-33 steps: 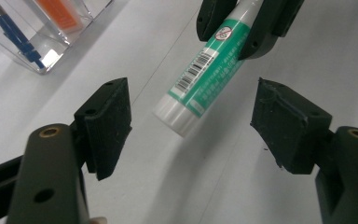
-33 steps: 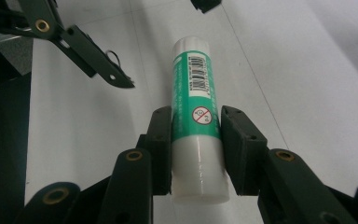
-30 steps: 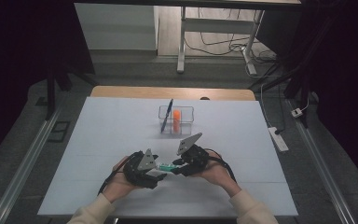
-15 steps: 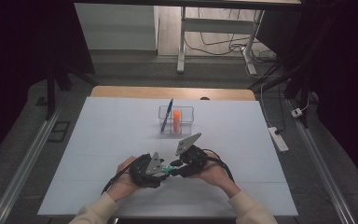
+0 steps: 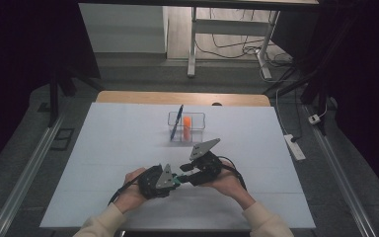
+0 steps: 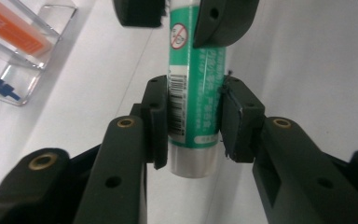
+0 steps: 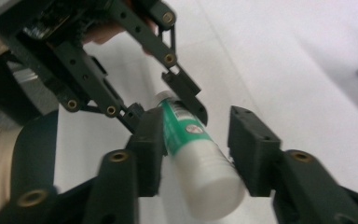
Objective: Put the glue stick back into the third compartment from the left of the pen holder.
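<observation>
Hands low at the near edge of the white table (image 5: 103,148), and you have both tools on one thing: the green glue stick with a white cap (image 6: 193,93), held level between them just above the tabletop. Your left gripper (image 5: 170,180) has just been closing, and in the left gripper view its two black pads sit against the green barrel near the silver end, clamped on it. Your right gripper (image 5: 187,174) has just been opening; in the right gripper view its jaws stand apart around the white cap, one pad beside it, the other clear with a gap showing, so the stick rests with the left tool alone. The two grippers point at each other, nearly nose to nose. Farther up the table, well apart from your hands, stands the clear plastic tray (image 5: 197,118), with a blue pen (image 5: 176,123) leaning in it and an orange stick (image 5: 186,123) upright beside that.
</observation>
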`<state>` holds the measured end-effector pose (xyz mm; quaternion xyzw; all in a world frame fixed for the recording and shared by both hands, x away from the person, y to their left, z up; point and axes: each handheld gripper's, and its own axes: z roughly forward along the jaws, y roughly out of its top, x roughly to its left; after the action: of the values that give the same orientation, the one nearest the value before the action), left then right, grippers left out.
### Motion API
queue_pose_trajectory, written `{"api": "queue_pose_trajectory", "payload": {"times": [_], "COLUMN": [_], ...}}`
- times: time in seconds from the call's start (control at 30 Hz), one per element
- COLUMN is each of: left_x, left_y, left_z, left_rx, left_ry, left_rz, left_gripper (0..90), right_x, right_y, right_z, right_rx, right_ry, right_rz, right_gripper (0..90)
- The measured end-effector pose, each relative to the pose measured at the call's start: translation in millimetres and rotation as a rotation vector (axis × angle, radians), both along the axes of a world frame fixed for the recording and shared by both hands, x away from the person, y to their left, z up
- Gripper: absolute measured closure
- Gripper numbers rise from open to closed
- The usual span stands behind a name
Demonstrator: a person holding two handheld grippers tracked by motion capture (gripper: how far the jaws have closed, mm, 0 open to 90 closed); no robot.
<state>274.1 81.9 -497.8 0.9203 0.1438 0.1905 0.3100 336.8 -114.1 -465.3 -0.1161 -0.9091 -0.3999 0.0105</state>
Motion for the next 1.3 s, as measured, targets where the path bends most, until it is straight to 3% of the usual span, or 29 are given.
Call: {"api": "queue_pose_trajectory", "payload": {"times": [0.23,0.33,0.67,0.9,1.3], "left_x": [2.9,5.2,11.3,13.0,15.5], "left_y": [9.5,15.2,34.5,38.0,28.5], "left_z": [4.0,5.9,13.4,15.4,17.4], "left_rx": [-0.028,-0.065,-0.180,-0.249,-0.291], "left_ry": [-0.012,-0.011,-0.015,-0.013,-0.010], "left_rz": [0.037,0.071,0.165,0.188,0.173], "left_gripper": [65.7,65.7,65.6,65.6,65.6], "right_x": [-0.2,-0.1,1.5,6.8,2.4], "right_y": [-8.7,-12.9,-21.7,-28.4,-20.8], "right_z": [8.7,11.1,12.7,9.1,6.8], "right_rx": [0.105,0.140,0.194,0.211,0.227], "right_ry": [-0.083,-0.112,-0.158,-0.143,-0.137], "right_rz": [-0.082,-0.109,-0.181,-0.214,-0.190], "right_gripper": [42.1,39.5,36.0,35.8,34.8]}}
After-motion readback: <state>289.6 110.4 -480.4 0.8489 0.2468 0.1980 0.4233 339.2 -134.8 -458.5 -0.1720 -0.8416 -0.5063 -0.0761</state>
